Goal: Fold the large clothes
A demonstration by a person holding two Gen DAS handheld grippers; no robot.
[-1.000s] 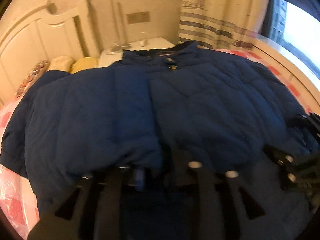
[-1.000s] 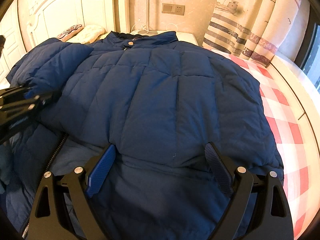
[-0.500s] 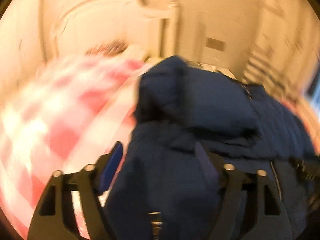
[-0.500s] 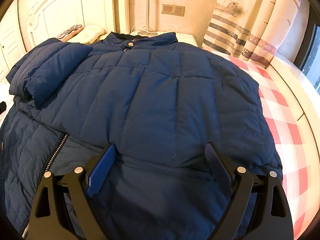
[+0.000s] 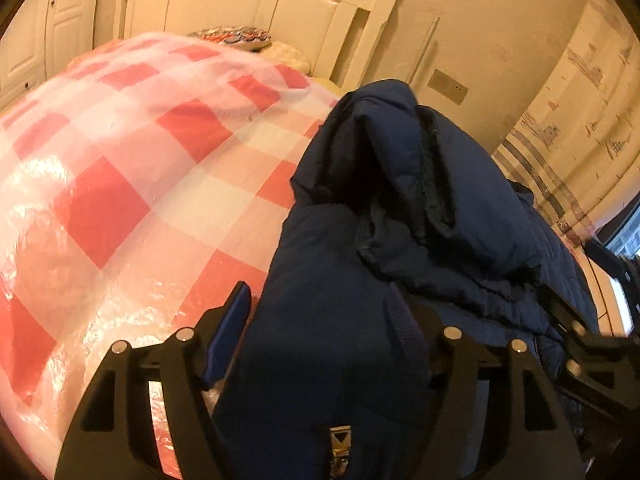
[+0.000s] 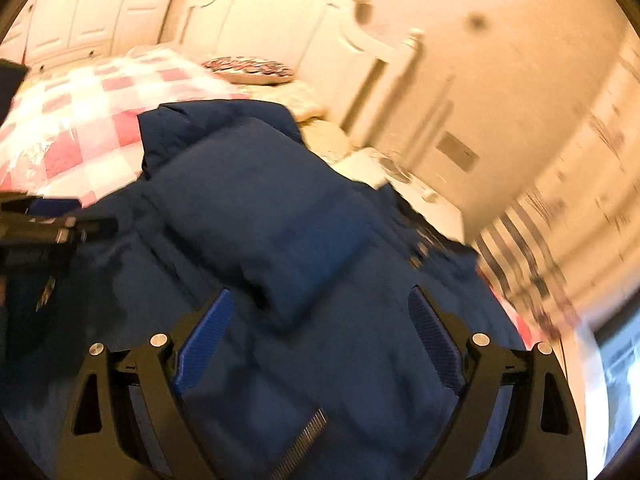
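Observation:
A dark blue padded jacket (image 5: 340,320) lies on the bed with its left sleeve (image 6: 260,216) folded over the body. My left gripper (image 5: 316,328) sits at the jacket's left edge; its jaws are opening, with jacket fabric lying loose between the fingers and the left pad (image 5: 228,336) off the cloth. A metal zipper pull (image 5: 340,444) shows just below. My right gripper (image 6: 320,340) hovers open over the jacket (image 6: 360,360), near the sleeve's cuff end, holding nothing. Each gripper shows at the edge of the other's view: the right gripper (image 5: 592,344), the left gripper (image 6: 40,232).
The bed carries a red-and-white checked cover (image 5: 140,184) under shiny plastic. A white headboard (image 5: 248,4) and pillows (image 6: 248,68) are at the far end. Striped curtains (image 5: 560,152) and a window ledge run along the right side.
The left gripper let go of the sleeve it had carried across and swung to the jacket's left edge, its jaws wider. The right gripper, steady before, moved left and rolled; its view is blurred.

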